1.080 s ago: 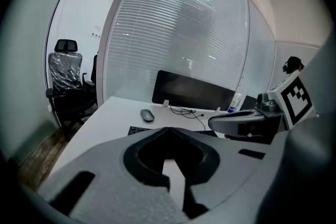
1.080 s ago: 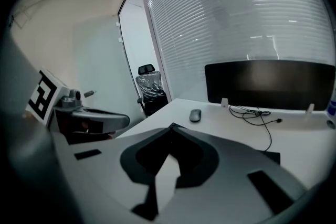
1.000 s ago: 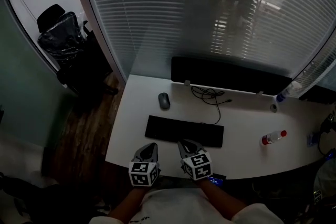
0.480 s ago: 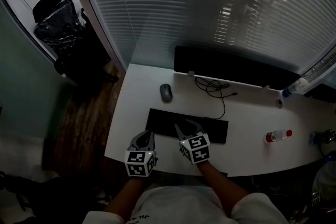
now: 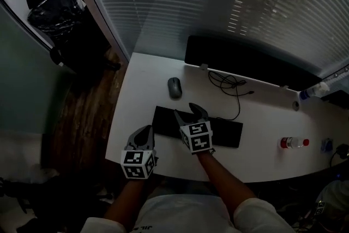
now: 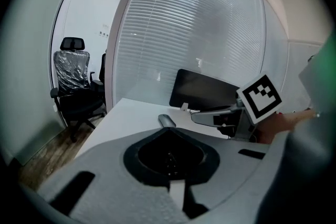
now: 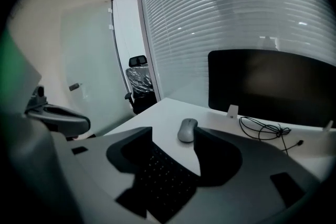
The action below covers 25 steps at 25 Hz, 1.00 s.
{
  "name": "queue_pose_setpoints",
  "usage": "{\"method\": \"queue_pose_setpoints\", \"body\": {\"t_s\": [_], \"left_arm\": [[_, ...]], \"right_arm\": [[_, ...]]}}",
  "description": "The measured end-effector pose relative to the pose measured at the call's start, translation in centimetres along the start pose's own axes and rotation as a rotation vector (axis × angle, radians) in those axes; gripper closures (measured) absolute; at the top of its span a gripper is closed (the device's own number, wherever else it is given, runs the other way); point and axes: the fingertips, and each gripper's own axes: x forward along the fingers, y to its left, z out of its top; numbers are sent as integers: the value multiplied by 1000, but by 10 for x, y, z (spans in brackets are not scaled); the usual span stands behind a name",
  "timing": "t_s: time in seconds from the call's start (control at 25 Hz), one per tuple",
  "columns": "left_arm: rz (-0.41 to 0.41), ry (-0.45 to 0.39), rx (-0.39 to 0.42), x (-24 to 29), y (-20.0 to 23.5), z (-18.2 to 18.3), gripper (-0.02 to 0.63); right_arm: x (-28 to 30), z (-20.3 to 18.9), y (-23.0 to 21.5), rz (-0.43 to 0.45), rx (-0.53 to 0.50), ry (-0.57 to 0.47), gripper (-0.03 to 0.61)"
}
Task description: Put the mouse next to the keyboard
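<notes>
A grey mouse (image 5: pixel 174 87) lies on the white desk (image 5: pixel 136 101), beyond the far left corner of the black keyboard (image 5: pixel 226 132). My right gripper (image 5: pixel 188 112) hovers over the keyboard's left part and points at the mouse. Its jaws have just been opening and stand open with nothing between them. In the right gripper view the mouse (image 7: pixel 187 129) shows through the gap, just beyond the tips, with the keyboard (image 7: pixel 160 173) below. My left gripper (image 5: pixel 143 132) is shut and empty near the desk's front edge, left of the keyboard.
A dark monitor (image 5: pixel 245 63) stands at the back of the desk with a looped black cable (image 5: pixel 229 83) in front of it. A red-capped bottle (image 5: pixel 294 143) lies at the right. An office chair (image 5: pixel 49 3) stands off the desk's left end.
Both grippers moved forward over the desk. The right one went from the front edge to above the keyboard, toward the mouse, and its jaws went from shut to open.
</notes>
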Motion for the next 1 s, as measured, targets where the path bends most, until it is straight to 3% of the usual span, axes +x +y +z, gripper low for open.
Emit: {"method": "queue_pose_setpoints", "body": {"t_s": [0.36,1.0], "left_arm": [[-14,2,-28,8,12,-6,609],[-28,59,-54,30,38,-21,609]], "right_arm": [[61,-7,-30,-89,81,65,337],[155,-21,-50,-171,63,207,233]]}}
